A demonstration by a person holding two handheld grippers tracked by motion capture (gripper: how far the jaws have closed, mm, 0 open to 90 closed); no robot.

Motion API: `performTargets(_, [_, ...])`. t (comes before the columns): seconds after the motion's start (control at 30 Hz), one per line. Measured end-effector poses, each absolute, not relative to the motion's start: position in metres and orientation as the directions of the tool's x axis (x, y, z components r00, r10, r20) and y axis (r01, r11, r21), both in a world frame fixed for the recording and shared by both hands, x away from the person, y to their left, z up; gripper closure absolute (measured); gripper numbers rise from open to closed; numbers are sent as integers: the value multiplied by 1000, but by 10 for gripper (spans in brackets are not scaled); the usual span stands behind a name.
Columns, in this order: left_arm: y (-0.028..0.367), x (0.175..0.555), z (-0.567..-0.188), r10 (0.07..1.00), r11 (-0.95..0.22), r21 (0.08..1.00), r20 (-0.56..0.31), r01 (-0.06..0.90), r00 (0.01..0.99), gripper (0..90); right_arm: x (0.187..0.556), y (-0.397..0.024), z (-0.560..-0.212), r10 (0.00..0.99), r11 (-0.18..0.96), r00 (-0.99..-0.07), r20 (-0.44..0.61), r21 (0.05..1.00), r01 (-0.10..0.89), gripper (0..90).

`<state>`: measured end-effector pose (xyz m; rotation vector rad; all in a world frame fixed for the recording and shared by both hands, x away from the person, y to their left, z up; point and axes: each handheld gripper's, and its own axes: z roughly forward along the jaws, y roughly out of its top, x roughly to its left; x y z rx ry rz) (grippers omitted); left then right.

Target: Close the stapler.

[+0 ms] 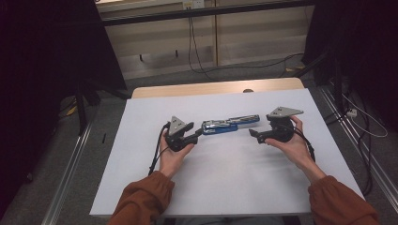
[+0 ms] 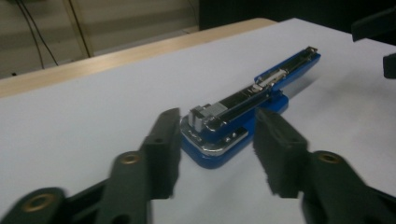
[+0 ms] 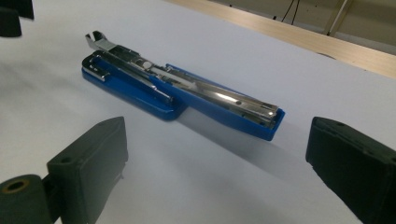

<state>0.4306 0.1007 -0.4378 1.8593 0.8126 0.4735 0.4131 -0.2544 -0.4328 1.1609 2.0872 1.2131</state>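
Note:
A blue and chrome stapler point(image 1: 230, 124) lies opened out flat on the white table top point(image 1: 225, 183), between my two grippers. My left gripper point(image 1: 199, 132) points at its left end. In the left gripper view the jaws point(image 2: 218, 117) stand apart on either side of the stapler's near end point(image 2: 219, 135), and a gap shows at the right pad point(image 2: 273, 149). My right gripper point(image 1: 253, 133) stands open just short of the stapler's right end. In the right gripper view its jaws point(image 3: 219, 135) are wide apart and the stapler point(image 3: 182, 91) lies ahead of them.
A wooden strip point(image 1: 211, 88) runs along the table's far edge. Beyond it are a pale wall and hanging cables point(image 1: 192, 42). Metal rails point(image 1: 70, 173) and cables point(image 1: 366, 122) lie on the floor at both sides. Bare white surface stretches in front of the hands.

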Motion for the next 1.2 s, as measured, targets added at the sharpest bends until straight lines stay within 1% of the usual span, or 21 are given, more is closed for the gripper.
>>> performTargets(0.07, [98, 433, -438, 712, -272, 906, -39, 326, 701, 687, 414, -255, -433, 844, 246, -536, 28, 868, 432, 56])
performTargets(0.1, [96, 433, -438, 721, -281, 907, -17, 315, 692, 717, 414, -255, -434, 843, 244, -537, 34, 866, 436, 57])
performTargets(0.13, [95, 434, -438, 725, -270, 912, -17, 307, 688, 730, 414, -254, -435, 839, 249, -543, 37, 861, 444, 58])
performTargets(0.27, [87, 437, -439, 704, -260, 908, -55, 329, 708, 822, 414, -250, -438, 832, 261, -553, 40, 853, 453, 64])
performTargets(0.33, [82, 437, -441, 700, -295, 897, -32, 329, 713, 851, 414, -250, -439, 832, 261, -553, 42, 850, 457, 64])
performTargets(0.5, [77, 443, -445, 699, -299, 884, -54, 360, 714, 894, 414, -249, -439, 833, 256, -552, 50, 849, 463, 77])
performTargets(0.57, [75, 445, -446, 703, -296, 879, -64, 373, 708, 896, 412, -249, -439, 837, 256, -546, 42, 851, 458, 145])
performTargets(0.63, [73, 445, -447, 699, -296, 875, -75, 384, 711, 900, 411, -250, -440, 833, 256, -552, 41, 855, 451, 266])
performTargets(0.67, [72, 445, -448, 689, -309, 876, -62, 370, 723, 900, 411, -250, -440, 836, 258, -548, 36, 854, 451, 326])
performTargets(0.7, [72, 445, -448, 688, -312, 878, -55, 364, 724, 900, 411, -251, -440, 837, 260, -546, 34, 853, 452, 411])
performTargets(0.73, [71, 444, -449, 687, -315, 879, -50, 359, 724, 900, 410, -251, -440, 836, 259, -548, 36, 854, 452, 458])
performTargets(0.77, [71, 444, -449, 692, -323, 874, -43, 362, 721, 900, 410, -252, -440, 838, 256, -545, 36, 856, 450, 478])
performTargets(0.9, [72, 446, -452, 700, -352, 866, -8, 355, 714, 900, 411, -255, -440, 835, 252, -548, 47, 853, 457, 717])
performTargets(0.93, [72, 447, -452, 694, -373, 863, 16, 341, 720, 900, 411, -255, -440, 836, 247, -547, 53, 853, 460, 741])
performTargets(0.97, [72, 447, -453, 694, -373, 864, 17, 339, 720, 900, 411, -256, -440, 835, 248, -548, 51, 854, 457, 802])
performTargets(1.03, [72, 449, -455, 692, -368, 861, 2, 350, 722, 900, 412, -257, -441, 830, 248, -554, 61, 850, 465, 887])
performTargets(1.1, [71, 450, -456, 696, -355, 860, -18, 366, 718, 900, 412, -256, -442, 828, 265, -558, 53, 841, 473, 900])
performTargets(1.2, [71, 452, -456, 692, -354, 859, -24, 369, 721, 900, 414, -255, -443, 830, 277, -556, 40, 836, 473, 900])
